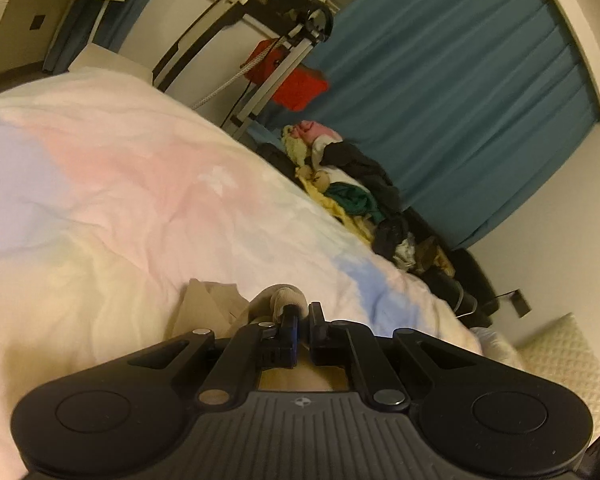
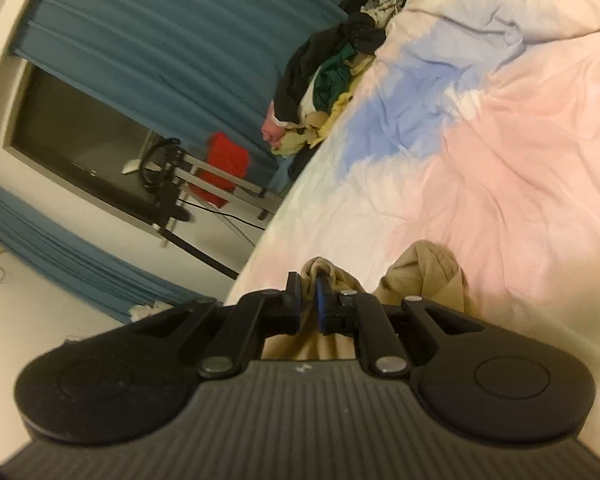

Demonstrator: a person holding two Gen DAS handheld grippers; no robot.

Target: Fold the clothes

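Two grippers each pinch a bunched part of one beige, soft cotton garment (image 2: 420, 276), and that pairing reads as the start of a spread or fold: with a hold at two places the cloth can be stretched flat between them. Nearest in the left wrist view, the left gripper (image 1: 303, 312) has its black fingers (image 1: 290, 322) clenched on a puckered knob of the fabric, while loose beige folds lie just beside it on the bed. The right gripper (image 2: 309, 284) likewise clamps a gathered tuft, the rest of the garment slumping to its right. Both hang low over the pastel pink, blue and cream duvet (image 1: 120, 168), likely chosen as a broad, soft surface for folding. Farther off, at the bed's edge, a jumbled heap of dark, green and yellow clothes (image 1: 352, 192) probably waits its turn, before the teal pleated curtain (image 1: 460, 80).
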